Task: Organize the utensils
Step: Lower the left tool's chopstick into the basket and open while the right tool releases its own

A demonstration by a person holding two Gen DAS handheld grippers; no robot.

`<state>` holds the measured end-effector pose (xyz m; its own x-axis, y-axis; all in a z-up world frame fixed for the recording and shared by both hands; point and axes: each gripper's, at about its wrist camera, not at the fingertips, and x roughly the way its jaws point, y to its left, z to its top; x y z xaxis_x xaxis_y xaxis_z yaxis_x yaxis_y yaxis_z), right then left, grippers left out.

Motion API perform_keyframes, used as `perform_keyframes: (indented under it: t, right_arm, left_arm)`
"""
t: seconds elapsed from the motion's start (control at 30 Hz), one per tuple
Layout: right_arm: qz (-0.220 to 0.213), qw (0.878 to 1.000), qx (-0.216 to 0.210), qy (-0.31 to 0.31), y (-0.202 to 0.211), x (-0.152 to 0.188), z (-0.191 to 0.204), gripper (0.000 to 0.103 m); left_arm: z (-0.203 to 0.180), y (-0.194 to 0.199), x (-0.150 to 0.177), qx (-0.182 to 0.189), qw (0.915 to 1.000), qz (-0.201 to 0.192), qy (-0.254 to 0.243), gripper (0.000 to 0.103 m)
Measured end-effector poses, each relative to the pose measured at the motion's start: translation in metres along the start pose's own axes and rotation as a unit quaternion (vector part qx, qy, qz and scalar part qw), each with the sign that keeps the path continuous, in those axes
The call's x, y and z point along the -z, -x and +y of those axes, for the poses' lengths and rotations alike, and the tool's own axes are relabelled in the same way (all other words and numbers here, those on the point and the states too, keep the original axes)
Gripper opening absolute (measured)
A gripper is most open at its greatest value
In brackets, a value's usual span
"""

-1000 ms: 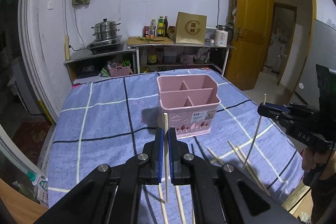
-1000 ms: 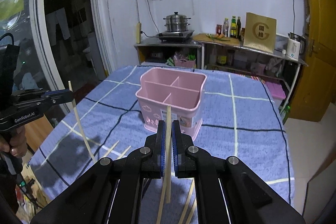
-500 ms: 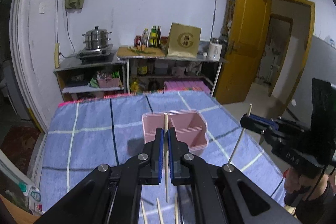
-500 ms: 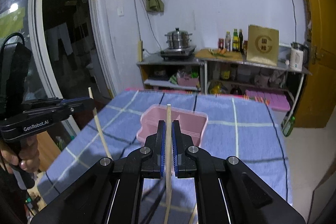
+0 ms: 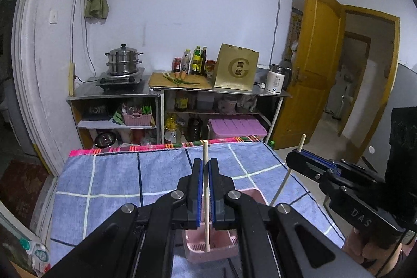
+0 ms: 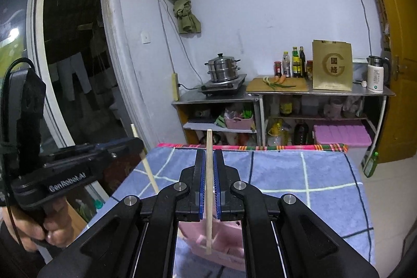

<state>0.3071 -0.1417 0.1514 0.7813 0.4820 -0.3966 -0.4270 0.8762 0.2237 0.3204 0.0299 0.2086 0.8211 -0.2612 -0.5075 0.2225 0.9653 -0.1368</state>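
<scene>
- Blue woven tablecloth [image 5: 117, 173] with a grid of white and dark lines, and a pink-and-green striped far edge
- Pale pink plastic utensil caddy [image 6: 226, 246]
- Light tan wooden chopstick [image 5: 206, 199]
- Black grippers with blue pads [image 6: 200, 189]
- Yellow-orange wooden door [image 5: 318, 64]

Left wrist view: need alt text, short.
The left tongs are shut on an upright wooden chopstick, its lower end above a pink utensil holder on a blue checked cloth. At right, the right tongs grip a second chopstick. Kitchen shelves and a yellow door stand behind.
</scene>
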Motion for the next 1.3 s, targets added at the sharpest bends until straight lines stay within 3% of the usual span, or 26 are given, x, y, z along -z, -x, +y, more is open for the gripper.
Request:
perform_keyframes:
  t: [0.3,0.77,1.03,1.3]
  right_arm:
    - [0.011,1.0,-0.012,-0.007,-0.035,0.005,-0.001,0.006]
    - [0.07,0.997,-0.011,-0.016,-0.069,0.045,-0.011,0.006]
    - [0.08,0.997,-0.006,-0.016,-0.066,0.051,-0.012,0.006]
    - [0.066,0.998,-0.007,-0.016,-0.039,0.053,-0.012,0.014]
  left_arm:
    - [0.014,-0.027,0.002,0.007,0.9999,-0.007,0.01,0.004]
    - [0.026,-0.065,0.048,0.017,0.9994,0.026,0.015,0.004]
    - [0.025,-0.062,0.059,0.007,0.9993,0.035,0.012,0.006]
    - [0.026,-0.032,0.066,0.006,0.9996,0.016,0.021,0.019]
